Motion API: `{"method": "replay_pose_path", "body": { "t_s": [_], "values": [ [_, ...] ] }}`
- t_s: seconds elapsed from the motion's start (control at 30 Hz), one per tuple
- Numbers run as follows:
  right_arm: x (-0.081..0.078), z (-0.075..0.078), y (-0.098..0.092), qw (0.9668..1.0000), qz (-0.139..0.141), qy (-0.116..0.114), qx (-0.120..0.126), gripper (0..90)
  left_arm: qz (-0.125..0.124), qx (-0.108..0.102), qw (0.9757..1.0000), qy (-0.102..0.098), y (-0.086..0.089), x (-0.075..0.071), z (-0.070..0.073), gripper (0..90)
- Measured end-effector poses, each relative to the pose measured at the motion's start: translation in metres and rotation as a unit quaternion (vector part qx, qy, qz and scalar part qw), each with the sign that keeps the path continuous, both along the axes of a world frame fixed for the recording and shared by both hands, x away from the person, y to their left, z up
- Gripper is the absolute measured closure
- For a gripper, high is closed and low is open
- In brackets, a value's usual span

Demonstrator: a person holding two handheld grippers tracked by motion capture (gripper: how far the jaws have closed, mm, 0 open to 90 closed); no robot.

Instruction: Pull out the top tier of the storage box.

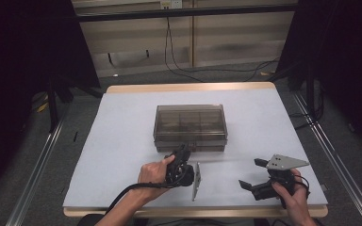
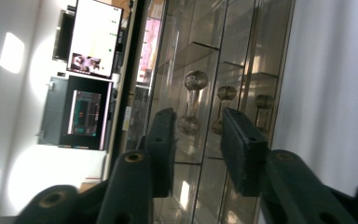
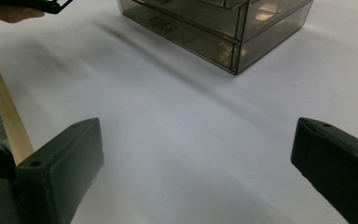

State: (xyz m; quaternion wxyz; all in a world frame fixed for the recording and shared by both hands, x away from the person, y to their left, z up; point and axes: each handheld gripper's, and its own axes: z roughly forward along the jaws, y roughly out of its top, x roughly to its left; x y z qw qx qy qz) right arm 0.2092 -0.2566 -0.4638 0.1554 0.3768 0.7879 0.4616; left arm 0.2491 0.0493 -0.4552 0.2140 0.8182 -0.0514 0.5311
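One smoky translucent plastic organiser box (image 1: pixel 190 127) on the white-covered table (image 1: pixel 122 141), lid down, front latch (image 3: pixel 162 23) facing the near edge. Left gripper (image 1: pixel 183 155) right up against the middle of that front face, tipped on its side, jaws parted by a modest gap with nothing between them yet. Looking along those black jaws: tinted wall, inner dividers, a few small rounded metal pieces (image 2: pixel 192 100) inside, exact kind too blurred to tell. Right gripper (image 1: pixel 258 176) well off to the box's front-right, low over bare table, jaws spread wide, nothing held.

Risk from here, as a judgement: light box, no second grip bracing it, so a push or tug at the latch likely slides the whole thing away or tilts it, rattling the contents across compartments. Sideways approach could also slip off a small latch.

Count: one box, one latch seen, two grippers, two hands.
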Motion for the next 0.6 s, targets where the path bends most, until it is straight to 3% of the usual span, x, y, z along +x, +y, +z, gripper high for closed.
{"method": "replay_pose_path", "body": {
  "t_s": [0.17, 0.33, 0.4, 0.43, 0.53, 0.6],
  "values": [
    [0.0, 0.0, 0.001, 1.0, 0.001, 0.004, 0.0, 2.3, -0.005, -0.04, 0.998, 0.049, 0.006, 0.004, 0.008, 57.5],
    [0.001, -0.001, 0.001, 1.0, 0.002, 0.003, -0.002, 2.3, -0.023, -0.083, 0.9918, 0.095, 0.012, 0.007, 0.017, 55.3],
    [0.001, -0.001, 0.001, 1.0, 0.002, 0.003, -0.001, 2.3, -0.029, -0.105, 0.987, 0.118, 0.015, 0.01, 0.023, 55.4],
    [0.001, -0.001, 0.001, 1.0, 0.002, 0.003, -0.001, 2.3, -0.029, -0.105, 0.987, 0.118, 0.015, 0.01, 0.023, 55.6],
    [0.0, 0.0, 0.001, 1.0, 0.001, 0.004, -0.001, 2.3, -0.036, -0.142, 0.9765, 0.159, 0.019, 0.012, 0.026, 56.3],
    [0.0, 0.0, 0.0, 1.0, -0.001, 0.001, 0.0, 2.3, -0.047, -0.155, 0.9708, 0.177, 0.021, 0.014, 0.03, 57.1]
  ]
}}
